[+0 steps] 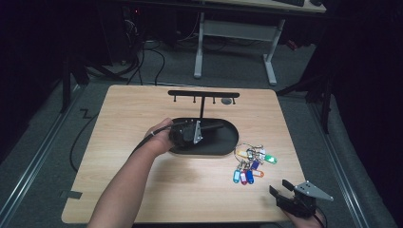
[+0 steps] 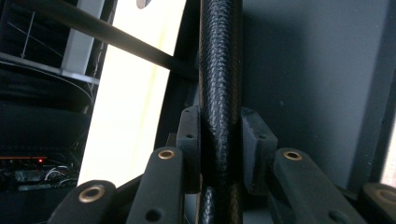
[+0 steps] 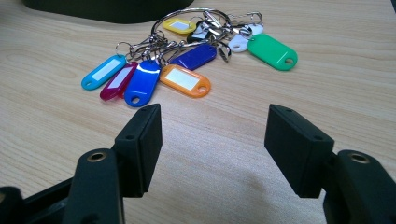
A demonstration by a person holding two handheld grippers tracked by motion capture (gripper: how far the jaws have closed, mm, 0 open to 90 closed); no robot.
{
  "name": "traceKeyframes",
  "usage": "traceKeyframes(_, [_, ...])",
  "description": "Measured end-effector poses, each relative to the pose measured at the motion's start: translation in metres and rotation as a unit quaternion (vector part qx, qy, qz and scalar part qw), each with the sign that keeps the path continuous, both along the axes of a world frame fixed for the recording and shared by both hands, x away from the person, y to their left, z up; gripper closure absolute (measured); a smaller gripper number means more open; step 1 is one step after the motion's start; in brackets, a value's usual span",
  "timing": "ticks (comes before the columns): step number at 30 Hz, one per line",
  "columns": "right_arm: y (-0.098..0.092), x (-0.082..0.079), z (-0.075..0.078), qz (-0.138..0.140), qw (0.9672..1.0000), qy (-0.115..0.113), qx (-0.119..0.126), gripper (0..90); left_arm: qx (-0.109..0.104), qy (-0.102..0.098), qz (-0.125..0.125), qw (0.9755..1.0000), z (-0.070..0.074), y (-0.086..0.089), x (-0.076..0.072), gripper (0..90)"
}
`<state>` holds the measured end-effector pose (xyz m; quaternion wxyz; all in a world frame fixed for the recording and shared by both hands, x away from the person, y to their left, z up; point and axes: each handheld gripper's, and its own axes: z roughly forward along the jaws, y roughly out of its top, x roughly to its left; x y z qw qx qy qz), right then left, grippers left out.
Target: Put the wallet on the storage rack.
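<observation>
A black stand has an oval base tray [image 1: 227, 141], a thin post and a hooked crossbar [image 1: 203, 93]. My left gripper [image 1: 205, 127] lies over the tray beside the post, pointing right. In the left gripper view its pads [image 2: 189, 140] sit against both sides of a thick black textured rod [image 2: 219, 88] that runs lengthwise between the jaws [image 2: 219, 144]. A bunch of keys with coloured tags [image 1: 249, 164] lies on the table right of the tray. My right gripper [image 1: 280, 186] rests near the front right corner, open and empty [image 3: 214, 140], facing the key bunch [image 3: 187, 60].
The wooden table [image 1: 142, 190] ends just below my right gripper. The tray's edge [image 3: 116, 11] lies beyond the keys. A small dark round item [image 1: 227, 101] sits under the crossbar's right end. The crossbar [image 2: 116, 35] crosses the left gripper view. A white desk frame [image 1: 233, 42] stands behind the table.
</observation>
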<state>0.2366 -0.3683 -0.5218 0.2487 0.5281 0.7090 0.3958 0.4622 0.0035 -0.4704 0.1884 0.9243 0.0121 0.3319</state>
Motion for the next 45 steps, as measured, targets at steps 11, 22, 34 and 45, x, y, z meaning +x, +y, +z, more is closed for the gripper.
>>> traceKeyframes(11, [0.003, 0.004, 0.000, 0.005, 1.0000, 0.000, 0.000, 37.0, -0.002, 0.042, 0.010, 0.9991, -0.013, -0.005, -0.010, 61.4])
traceKeyframes(22, [0.006, 0.007, 0.001, 0.010, 1.0000, 0.000, -0.002, 37.0, -0.016, 0.070, 0.013, 0.9974, -0.013, -0.003, -0.014, 53.5])
traceKeyframes(34, [0.008, 0.010, 0.002, 0.012, 0.9999, -0.002, -0.004, 37.0, -0.072, 0.081, 0.033, 0.9936, 0.008, 0.012, -0.032, 55.5])
traceKeyframes(45, [0.012, 0.011, 0.002, 0.014, 0.9999, -0.001, -0.010, 37.6, -0.143, 0.101, 0.076, 0.9816, 0.005, 0.048, -0.065, 53.1])
